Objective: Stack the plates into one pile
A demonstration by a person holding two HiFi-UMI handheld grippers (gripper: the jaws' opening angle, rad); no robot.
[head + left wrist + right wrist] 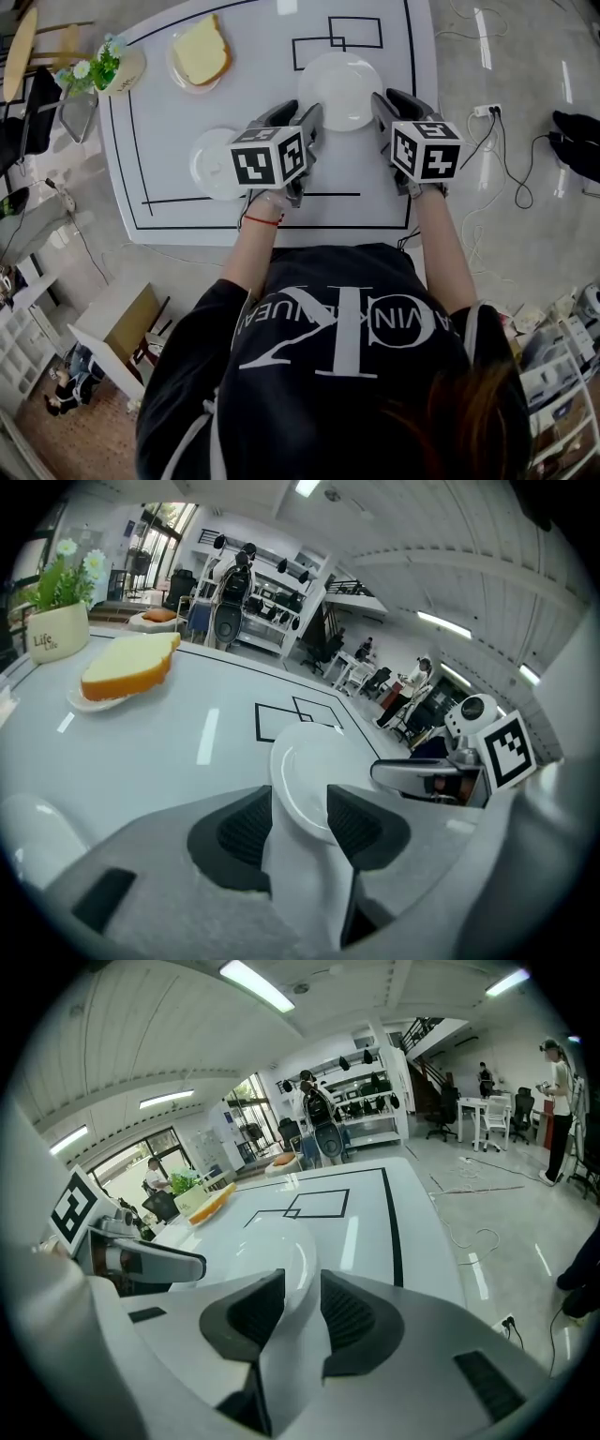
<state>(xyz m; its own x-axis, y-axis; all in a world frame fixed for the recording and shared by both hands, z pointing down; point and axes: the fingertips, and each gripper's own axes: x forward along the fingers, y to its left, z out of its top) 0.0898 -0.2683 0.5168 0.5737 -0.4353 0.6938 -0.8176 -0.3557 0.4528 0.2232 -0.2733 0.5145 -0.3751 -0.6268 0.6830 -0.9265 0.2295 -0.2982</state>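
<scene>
- Left gripper (pixel 311 116): held at the near edge of the worktop (pixel 159 112), marker cube towards the person, pointing forward and down at the left edge of the large plate (pixel 339 86).
- Left fingers (pixel 246 829): spread wide. In the left gripper view the rim of the large plate (pixel 305 780) stands in the gap between the two dark ribbed pads, which do not pinch it.
- Right gripper (pixel 386 105): level with the left one, on the plate's right edge, marker cube likewise towards the person.
- Right fingers (pixel 347 1316): parted, though less widely. In the right gripper view the rim of the large plate (pixel 253 1251) runs between the pads, with a slit of daylight at the side, so they have no grip on it.
- Large plate: white, round, empty, flat on the worktop between the two grippers, just short of the small black rectangles (pixel 342 36) drawn on the surface.
- Small plate (pixel 214 161): white, empty, just left of the left gripper's marker cube, apart from the large plate, inside the long black outline.
- Bread slice (pixel 202 49): thick and yellow-crusted, lying on a third plate (pixel 192 84) towards the far left of the worktop, well apart from both grippers.
- Flower pot (pixel 117 70): white with green sprigs and pale flowers, at the far left corner, beside the third plate.
</scene>
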